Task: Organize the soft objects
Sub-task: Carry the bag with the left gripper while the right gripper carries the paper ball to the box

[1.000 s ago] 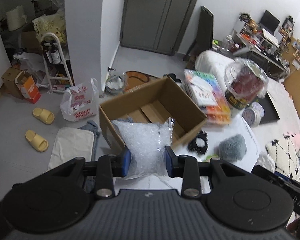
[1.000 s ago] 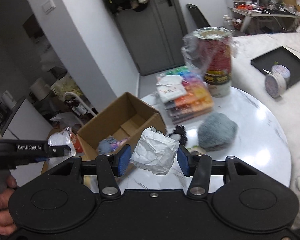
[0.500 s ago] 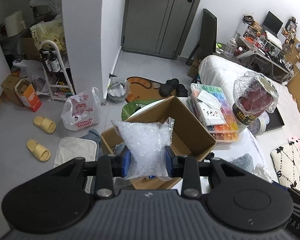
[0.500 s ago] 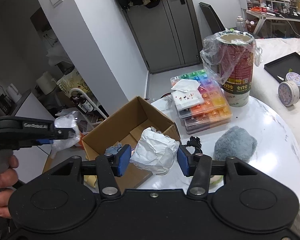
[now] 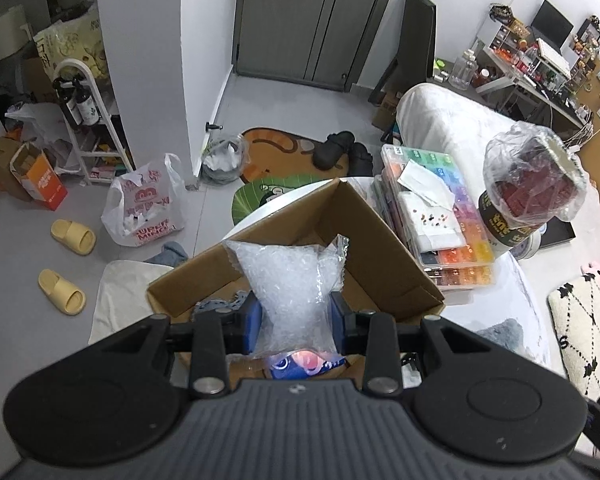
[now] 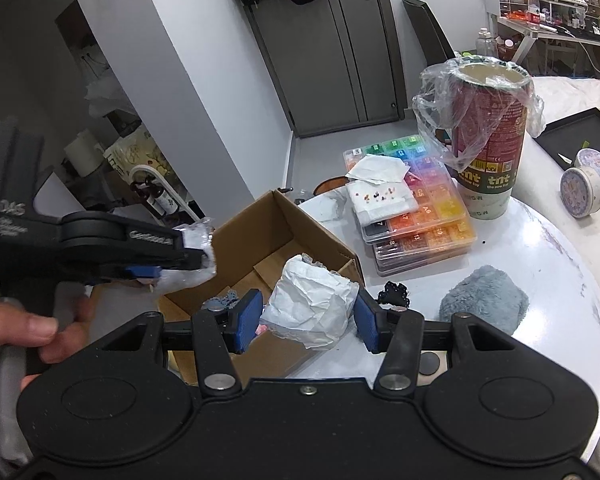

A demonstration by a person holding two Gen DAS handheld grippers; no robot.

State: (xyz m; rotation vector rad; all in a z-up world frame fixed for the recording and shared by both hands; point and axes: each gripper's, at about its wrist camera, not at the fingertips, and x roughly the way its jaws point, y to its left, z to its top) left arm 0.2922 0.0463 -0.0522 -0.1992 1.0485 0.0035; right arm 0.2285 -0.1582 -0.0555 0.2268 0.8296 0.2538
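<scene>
Left wrist: bead bag (image 5: 292,288) upright in tongs (image 5: 294,318).

even, diffuse indoor light, fairly bright; shadows soft. strong fisheye bending at edges, black vignette in corners. glare patches on glossy round white tabletop (image 6: 540,240) and on crinkled clear plastic wrap over red cylindrical can (image 6: 488,92). left hand (image 6: 28,332) and black left gripper (image 6: 180,256) motion-blurred in right wrist view. background desk clutter soft.
</scene>
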